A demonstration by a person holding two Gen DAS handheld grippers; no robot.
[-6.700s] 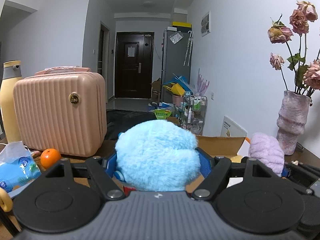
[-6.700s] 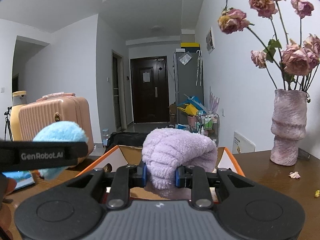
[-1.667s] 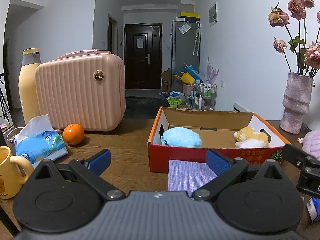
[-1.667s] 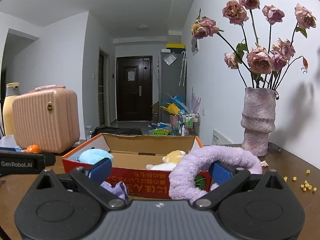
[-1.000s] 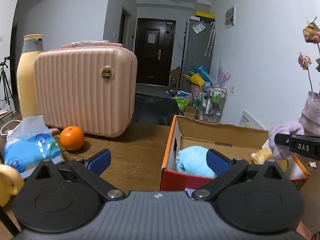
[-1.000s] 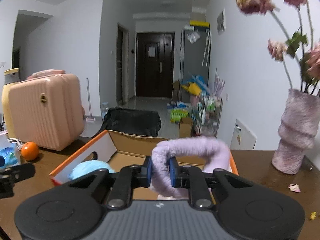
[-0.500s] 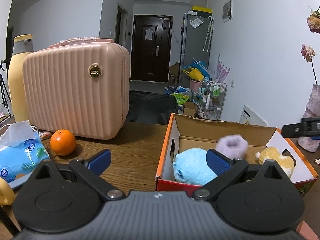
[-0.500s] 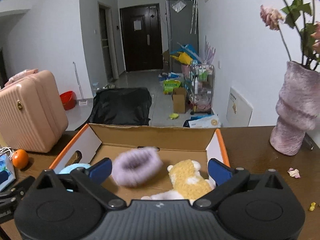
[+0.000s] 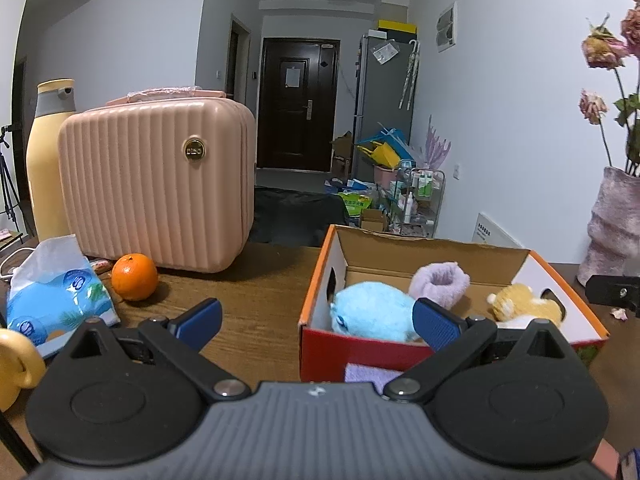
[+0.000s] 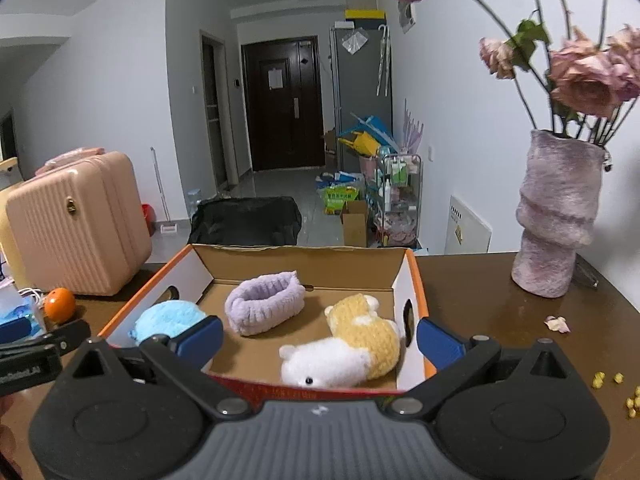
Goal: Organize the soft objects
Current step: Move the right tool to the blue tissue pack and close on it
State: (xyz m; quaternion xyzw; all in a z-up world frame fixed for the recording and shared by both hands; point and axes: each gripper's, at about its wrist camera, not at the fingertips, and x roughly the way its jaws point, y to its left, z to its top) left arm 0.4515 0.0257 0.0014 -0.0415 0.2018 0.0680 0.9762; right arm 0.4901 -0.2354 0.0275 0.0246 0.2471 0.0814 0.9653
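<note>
An open red and orange cardboard box (image 10: pixel 412 280) stands on the wooden table. Inside lie a blue plush (image 10: pixel 168 320), a purple fuzzy headband (image 10: pixel 262 302) and a yellow and white plush hamster (image 10: pixel 348 344). My right gripper (image 10: pixel 318 336) is open and empty, above the box's near edge. My left gripper (image 9: pixel 316 320) is open and empty, in front of the box's left end (image 9: pixel 316 280). The blue plush (image 9: pixel 372 314), headband (image 9: pixel 438 282) and hamster (image 9: pixel 524 306) also show there. A purple cloth (image 9: pixel 366 374) lies before the box.
A pink ribbed case (image 9: pixel 160 192), a yellow bottle (image 9: pixel 46 152), an orange (image 9: pixel 134 276), a blue tissue pack (image 9: pixel 52 300) and a yellow mug (image 9: pixel 12 364) stand at the left. A purple vase with dried roses (image 10: pixel 556 216) stands at the right, with petals and yellow crumbs (image 10: pixel 608 380) nearby.
My right gripper opened and dropped the purple headband, which now rests still in the box between the blue plush and the hamster. Both grippers stay open and have drawn back slightly.
</note>
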